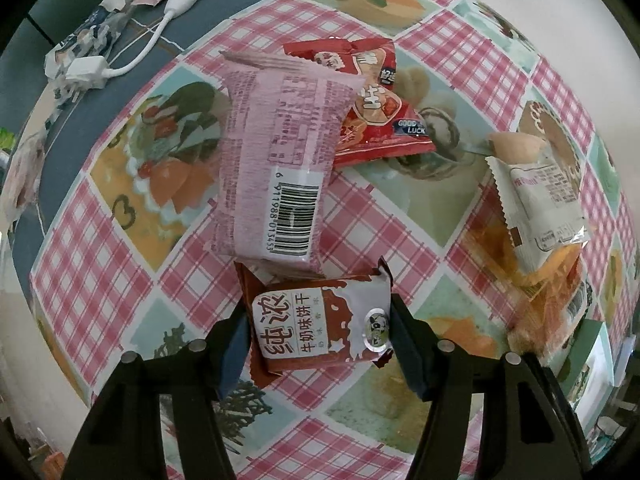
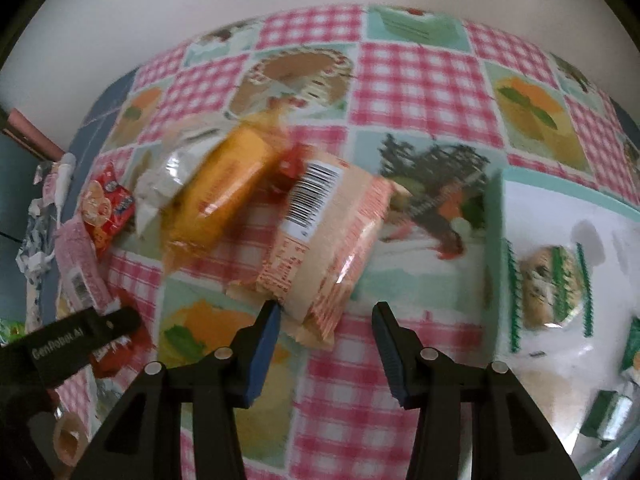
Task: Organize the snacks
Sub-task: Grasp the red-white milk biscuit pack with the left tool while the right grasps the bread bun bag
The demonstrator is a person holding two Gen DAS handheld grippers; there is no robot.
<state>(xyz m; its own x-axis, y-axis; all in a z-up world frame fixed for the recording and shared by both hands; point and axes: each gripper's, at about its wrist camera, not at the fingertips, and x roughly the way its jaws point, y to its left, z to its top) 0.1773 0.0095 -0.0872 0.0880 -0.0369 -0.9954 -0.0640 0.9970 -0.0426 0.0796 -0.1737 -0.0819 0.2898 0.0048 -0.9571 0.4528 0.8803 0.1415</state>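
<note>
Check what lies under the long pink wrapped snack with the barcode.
The pink wrapped snack overlaps a red snack packet and the brown-and-white biscuit packet; anything else beneath it is hidden.

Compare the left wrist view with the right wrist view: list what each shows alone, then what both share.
Left wrist only: the left hand-held gripper shut on the brown milk biscuit packet, and a white power strip.

Right wrist only: the right hand-held gripper, the peach packet and a white tray.

Both: the pink packet and the checked tablecloth.
</note>
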